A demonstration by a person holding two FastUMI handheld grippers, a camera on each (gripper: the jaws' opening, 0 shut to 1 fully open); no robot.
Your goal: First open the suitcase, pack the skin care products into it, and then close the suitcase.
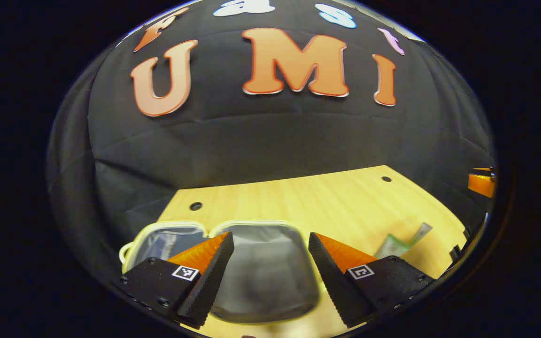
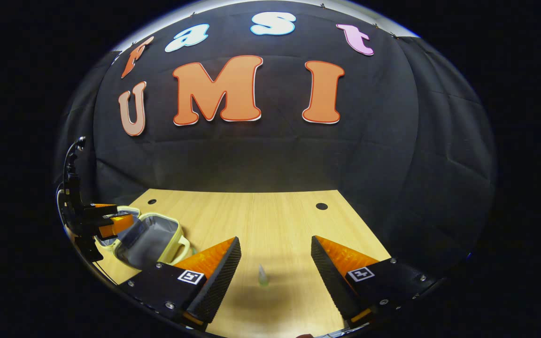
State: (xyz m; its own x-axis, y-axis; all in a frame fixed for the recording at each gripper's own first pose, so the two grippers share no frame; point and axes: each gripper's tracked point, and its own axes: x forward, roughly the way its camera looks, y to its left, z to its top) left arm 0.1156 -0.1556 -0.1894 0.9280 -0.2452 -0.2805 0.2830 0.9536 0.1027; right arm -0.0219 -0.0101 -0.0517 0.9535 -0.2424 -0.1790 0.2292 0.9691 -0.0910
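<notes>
a: fingers first. left gripper (image 1: 270, 253) has its jaws spread wide with nothing between them, and the suitcase (image 1: 261, 272) lies open just beyond and below the tips, both grey-lined halves side by side.

b: right gripper (image 2: 275, 258) is spread and empty too. its view has the small tube (image 2: 263, 275) in the gap just past its tips, narrow end pointing away toward the wall.

a: from the left gripper view the skin care tube (image 1: 404, 241) lies off to the right of the fingers, long axis slanting up and to the right, on the wooden table (image 1: 298, 197).

b: farther left, the right gripper view catches the suitcase from the side, handle facing the fingers.
</notes>
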